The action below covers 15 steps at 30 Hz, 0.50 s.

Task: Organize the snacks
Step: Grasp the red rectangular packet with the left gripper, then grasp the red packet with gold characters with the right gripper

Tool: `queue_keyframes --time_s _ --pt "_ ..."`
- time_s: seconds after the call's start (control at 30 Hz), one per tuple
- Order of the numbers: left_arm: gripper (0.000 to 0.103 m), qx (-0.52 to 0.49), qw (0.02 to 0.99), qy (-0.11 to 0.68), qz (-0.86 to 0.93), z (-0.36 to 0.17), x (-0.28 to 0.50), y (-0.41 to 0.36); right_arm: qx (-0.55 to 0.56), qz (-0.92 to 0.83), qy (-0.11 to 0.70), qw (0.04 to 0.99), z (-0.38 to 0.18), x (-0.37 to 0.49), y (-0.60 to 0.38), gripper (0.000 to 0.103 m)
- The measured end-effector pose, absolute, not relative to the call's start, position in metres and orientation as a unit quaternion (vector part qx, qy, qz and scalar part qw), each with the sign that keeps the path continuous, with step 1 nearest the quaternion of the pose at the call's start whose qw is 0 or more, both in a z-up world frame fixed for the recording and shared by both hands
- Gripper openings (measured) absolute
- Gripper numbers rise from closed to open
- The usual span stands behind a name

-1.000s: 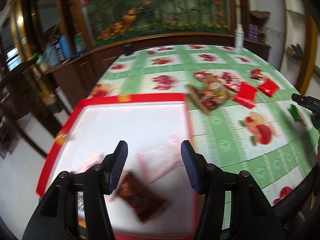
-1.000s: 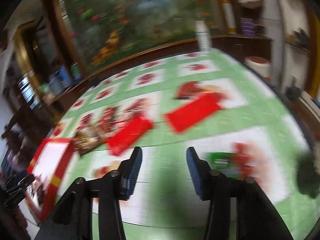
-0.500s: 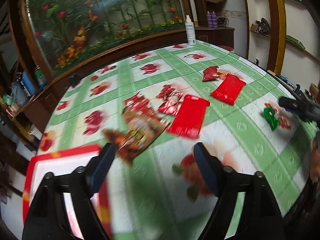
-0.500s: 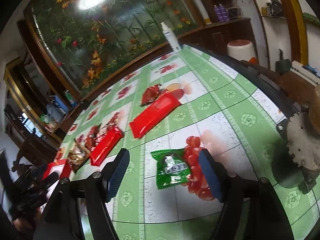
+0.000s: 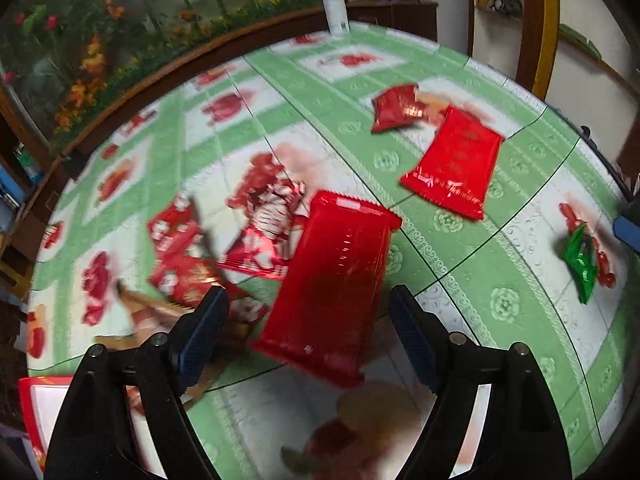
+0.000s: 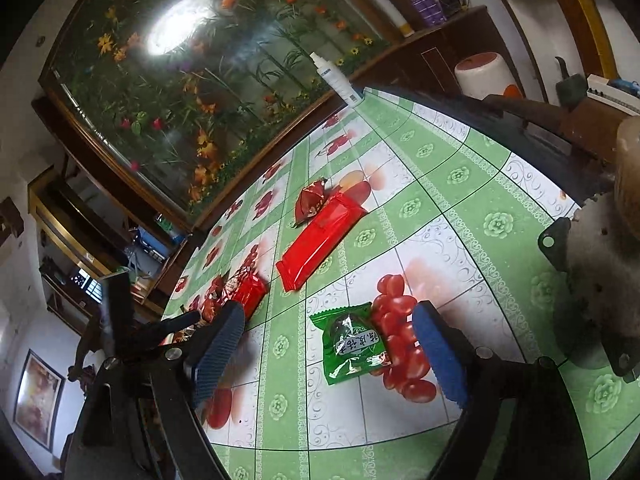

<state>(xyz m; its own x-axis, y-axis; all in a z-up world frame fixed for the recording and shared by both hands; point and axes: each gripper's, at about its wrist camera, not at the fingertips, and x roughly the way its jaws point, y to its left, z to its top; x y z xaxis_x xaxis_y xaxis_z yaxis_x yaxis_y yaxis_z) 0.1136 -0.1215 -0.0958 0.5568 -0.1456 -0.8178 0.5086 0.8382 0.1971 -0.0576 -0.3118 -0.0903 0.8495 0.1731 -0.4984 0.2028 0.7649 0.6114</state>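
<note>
Right wrist — green packet (image 6: 352, 346) seemingly between fingers (image 6: 218, 346)

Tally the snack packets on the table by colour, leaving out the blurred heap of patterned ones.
bright red packets: 2
dark red packet: 1
green packet: 1
Total: 4

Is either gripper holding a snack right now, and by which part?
Neither. The left gripper straddles a red packet; the right gripper, jaws opening, straddles a green packet.

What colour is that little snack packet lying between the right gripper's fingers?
Green, with a white label; the green packet shows best in the right wrist view.
</note>
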Motion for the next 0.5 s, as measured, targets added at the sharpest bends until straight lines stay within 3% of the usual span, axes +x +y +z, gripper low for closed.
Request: queue_keyframes --time_s 0.13,0.2,0.23,0.27,0.5 --pt "0.081 0.152 0.849 0.454 -0.226 -0.1 0.121 -0.118 0.343 -0.01 0.273 0.899 -0.091 -0.058 -0.311 0.088" --pt "0.07 0.134 0.85 0.454 -0.232 -0.1 0.119 -0.114 0.343 -0.011 0.274 0.898 -0.091 -0.057 -0.312 0.088" --pt "0.055 0.131 0.852 0.448 -0.235 -0.099 0.115 -0.112 0.342 -0.013 0.274 0.899 -0.091 -0.057 -0.311 0.088" --pt "0.047 0.128 0.853 0.445 -0.239 -0.098 0.109 -0.11 0.341 -0.015 0.273 0.9 -0.091 -0.058 -0.311 0.088" --pt "0.046 0.12 0.862 0.439 -0.223 -0.098 0.062 -0.087 0.323 -0.041 0.266 0.907 -0.084 -0.057 -0.305 0.089"
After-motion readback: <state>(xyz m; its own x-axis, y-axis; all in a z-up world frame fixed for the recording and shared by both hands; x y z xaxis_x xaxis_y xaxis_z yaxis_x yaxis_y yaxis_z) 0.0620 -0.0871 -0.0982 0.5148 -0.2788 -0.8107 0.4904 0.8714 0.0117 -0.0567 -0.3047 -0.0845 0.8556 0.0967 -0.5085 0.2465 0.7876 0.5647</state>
